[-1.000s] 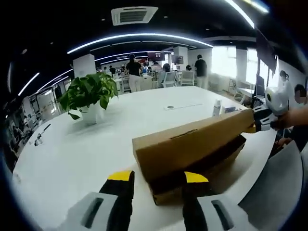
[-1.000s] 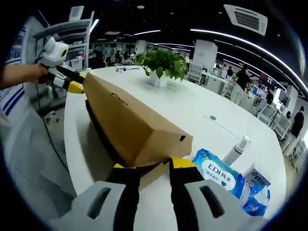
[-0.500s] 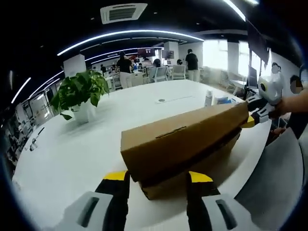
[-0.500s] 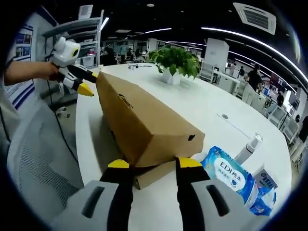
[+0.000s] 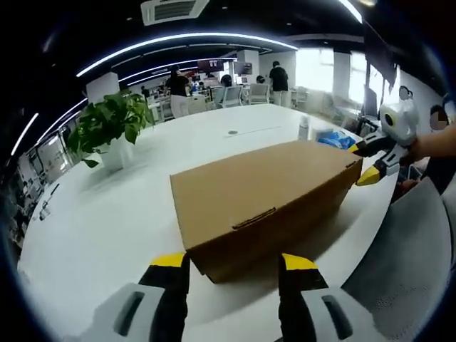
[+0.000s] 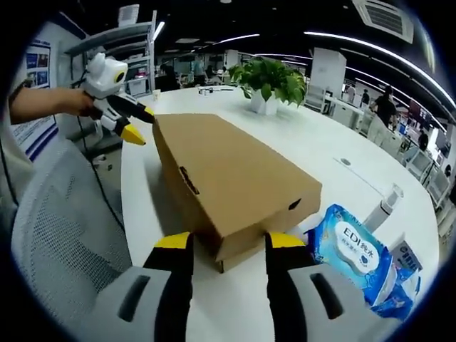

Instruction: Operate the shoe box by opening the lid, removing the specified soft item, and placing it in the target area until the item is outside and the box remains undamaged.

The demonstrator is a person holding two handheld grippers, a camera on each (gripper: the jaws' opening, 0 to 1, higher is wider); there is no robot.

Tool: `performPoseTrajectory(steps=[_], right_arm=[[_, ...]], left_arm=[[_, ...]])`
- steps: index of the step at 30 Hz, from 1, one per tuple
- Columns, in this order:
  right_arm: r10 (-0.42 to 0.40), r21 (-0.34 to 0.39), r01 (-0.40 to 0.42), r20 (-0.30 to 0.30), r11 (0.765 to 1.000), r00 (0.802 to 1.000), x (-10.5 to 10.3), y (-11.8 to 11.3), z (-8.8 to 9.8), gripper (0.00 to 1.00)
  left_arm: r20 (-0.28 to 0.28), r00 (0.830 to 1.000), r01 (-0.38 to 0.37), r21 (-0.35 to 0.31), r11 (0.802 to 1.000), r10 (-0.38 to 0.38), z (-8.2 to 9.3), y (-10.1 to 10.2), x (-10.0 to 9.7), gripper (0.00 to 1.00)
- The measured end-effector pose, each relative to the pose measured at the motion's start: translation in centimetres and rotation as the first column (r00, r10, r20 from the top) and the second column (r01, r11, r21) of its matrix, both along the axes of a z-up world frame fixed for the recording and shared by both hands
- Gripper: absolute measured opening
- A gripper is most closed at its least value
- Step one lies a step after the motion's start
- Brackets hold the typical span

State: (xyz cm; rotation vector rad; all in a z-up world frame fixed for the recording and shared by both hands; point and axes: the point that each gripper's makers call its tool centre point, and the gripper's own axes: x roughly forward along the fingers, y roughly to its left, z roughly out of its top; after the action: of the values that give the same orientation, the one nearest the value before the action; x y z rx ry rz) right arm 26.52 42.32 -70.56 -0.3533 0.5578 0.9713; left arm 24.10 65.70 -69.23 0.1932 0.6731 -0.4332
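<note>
**Cardboard shoe box, lid down, a gripper at each end**

Brown cardboard box [image 5: 263, 199] lies on a white table [image 5: 107, 228], near the edge closest to the person. Its lid sits flat and closed. The soft item is presumably inside; it cannot be seen.

The left gripper [image 5: 231, 265] faces one short end of the box, jaws spread wide and holding nothing. The right gripper [image 6: 223, 244] faces the opposite end, also spread wide and empty.

Risks, as a judgement: lifting the lid from one end alone could twist or crease the thin cardboard. Pinching the lid's edge hard could dent it. A push could slide the box off the near table edge. At the right end, a tissue pack [image 6: 349, 249] lies just beside the box and could get knocked.

Count: one box, two grippers, one potted plant [image 5: 110, 132], one tissue pack, one spray bottle [image 6: 381, 210].
</note>
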Motion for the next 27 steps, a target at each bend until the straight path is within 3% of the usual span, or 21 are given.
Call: performPoseTrajectory(steps=[9, 16, 27], right_arm=[[-0.025, 0.001, 0.025, -0.030, 1.000, 0.999, 0.1, 0.2, -0.8, 0.37], [-0.033, -0.017, 0.032, -0.030, 0.999, 0.999, 0.2, 0.1, -1.4, 0.36], [-0.029, -0.037, 0.027, -0.033, 0.999, 0.999, 0.3, 0.1, -2.0, 0.35]], left_arm=[[-0.033, 0.999, -0.023, -0.038, 0.999, 0.022, -0.9, 0.1, 0.1, 0.50], [-0.051, 0.995, -0.084, -0.076, 0.994, 0.080, -1.6, 0.4, 0.6, 0.46], [-0.077, 0.987, -0.144, -0.069, 0.987, 0.138, -2.4, 0.8, 1.1, 0.38]])
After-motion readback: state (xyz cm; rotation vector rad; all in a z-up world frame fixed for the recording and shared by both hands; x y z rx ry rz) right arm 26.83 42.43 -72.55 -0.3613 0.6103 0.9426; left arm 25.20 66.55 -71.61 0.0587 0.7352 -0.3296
